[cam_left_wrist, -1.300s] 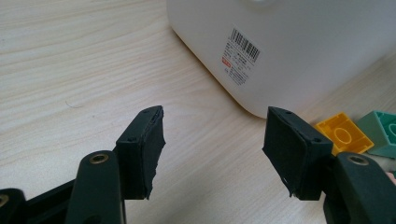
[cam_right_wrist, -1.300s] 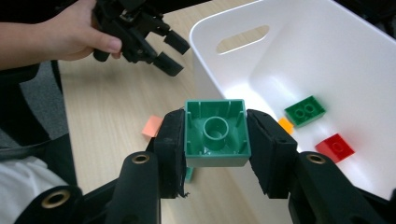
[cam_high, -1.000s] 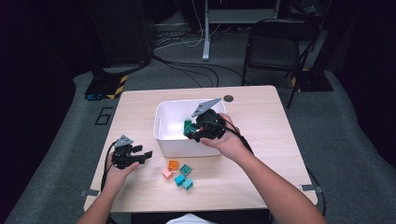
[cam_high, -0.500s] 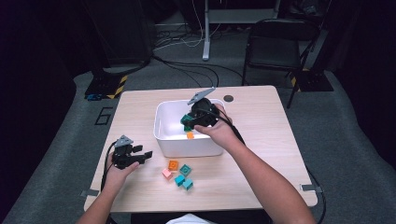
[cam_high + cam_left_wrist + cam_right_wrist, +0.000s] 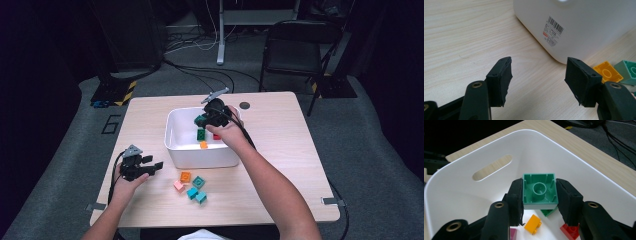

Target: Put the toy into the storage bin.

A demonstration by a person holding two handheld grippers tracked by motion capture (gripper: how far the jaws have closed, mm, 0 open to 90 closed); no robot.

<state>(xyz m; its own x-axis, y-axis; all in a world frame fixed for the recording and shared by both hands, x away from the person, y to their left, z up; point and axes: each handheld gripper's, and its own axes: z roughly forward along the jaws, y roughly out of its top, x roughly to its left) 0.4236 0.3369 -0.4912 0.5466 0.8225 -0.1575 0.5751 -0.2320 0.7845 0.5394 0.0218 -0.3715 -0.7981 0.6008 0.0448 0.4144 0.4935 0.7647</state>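
My right gripper (image 5: 539,192) is shut on a green brick (image 5: 539,191), held underside toward the camera above the inside of the white bin (image 5: 454,192). In the high view this gripper (image 5: 204,121) hangs over the bin (image 5: 172,135) toward its far right. On the bin floor lie another green brick (image 5: 548,212), an orange brick (image 5: 533,223), a red brick (image 5: 570,230) and a purple one (image 5: 513,232). My left gripper (image 5: 157,166) rests low over the table, left of the bin. Its jaws stand open with nothing between them (image 5: 539,72).
Several loose bricks lie in front of the bin: orange (image 5: 185,176), green (image 5: 198,182), pink (image 5: 178,186) and two teal (image 5: 196,195). The bin's barcode label (image 5: 552,31) faces my left gripper. A small black disc (image 5: 244,105) sits at the table's back; a chair (image 5: 300,45) stands beyond.
My right gripper has carried the green brick from the bin's near right rim farther back and over the bin's inside, sinking a little. The left gripper has stayed put.
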